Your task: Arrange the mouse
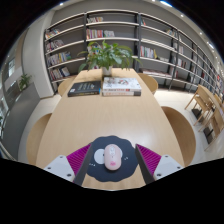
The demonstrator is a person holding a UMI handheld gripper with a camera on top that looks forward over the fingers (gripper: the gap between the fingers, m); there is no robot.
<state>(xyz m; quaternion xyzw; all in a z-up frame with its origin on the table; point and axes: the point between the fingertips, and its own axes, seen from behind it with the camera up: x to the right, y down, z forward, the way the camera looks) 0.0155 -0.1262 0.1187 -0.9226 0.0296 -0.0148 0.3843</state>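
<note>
A small pale pink-white mouse lies on a dark round mouse mat on the light wooden table. Both sit between my gripper's two fingers, whose magenta pads stand wide to either side. There is a gap between each pad and the mouse, so the fingers are open and the mouse rests on the mat on its own. A pale round mark shows on the mat just left of the mouse.
At the table's far end lie a dark book and a stack of light books, with a leafy potted plant behind them. Bookshelves line the back wall. Wooden furniture stands at the right.
</note>
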